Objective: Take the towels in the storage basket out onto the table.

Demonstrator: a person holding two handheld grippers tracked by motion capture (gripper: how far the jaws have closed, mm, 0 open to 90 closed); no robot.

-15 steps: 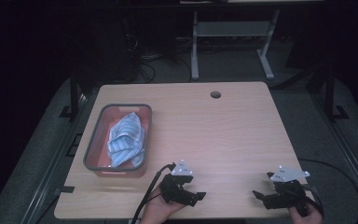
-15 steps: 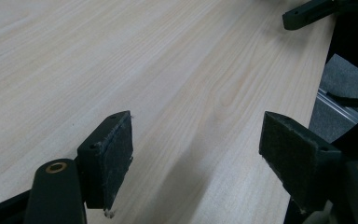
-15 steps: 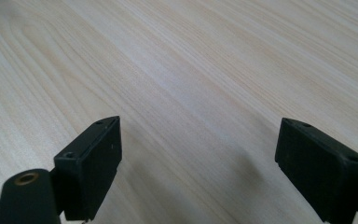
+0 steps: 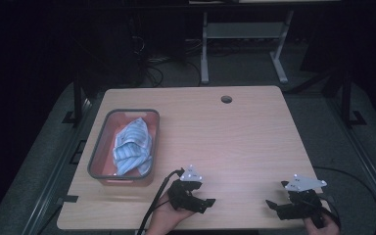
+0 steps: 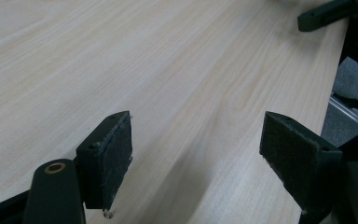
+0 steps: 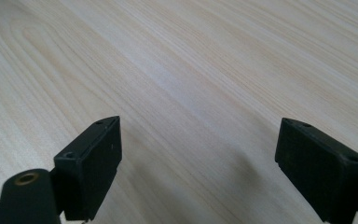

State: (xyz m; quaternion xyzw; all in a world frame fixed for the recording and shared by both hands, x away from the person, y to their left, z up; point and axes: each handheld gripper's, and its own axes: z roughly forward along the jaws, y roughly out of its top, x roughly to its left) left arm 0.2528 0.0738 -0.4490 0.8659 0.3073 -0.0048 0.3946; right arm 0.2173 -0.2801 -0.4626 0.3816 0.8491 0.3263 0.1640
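A grey bin (image 4: 98, 147) with a pink floor stands on the left part of the wooden table (image 4: 225, 142). A crumpled blue and white striped cloth (image 4: 133, 147) lies inside it. My left gripper (image 4: 206, 202) rests low near the table's front edge, to the right of the bin, pointing right; its jaws stand open over bare wood (image 5: 196, 149). My right gripper (image 4: 272, 205) sits near the front right corner, pointing left, also open with nothing between its pads (image 6: 196, 154). One jaw of the right gripper (image 5: 328, 13) shows far off in the left gripper view.
A round cable hole (image 4: 226, 99) sits near the table's far edge. A metal stand (image 4: 240, 34) and cables lie on the dark floor beyond. The table's right edge (image 5: 340, 56) drops to grey carpet close to the left gripper's outlook.
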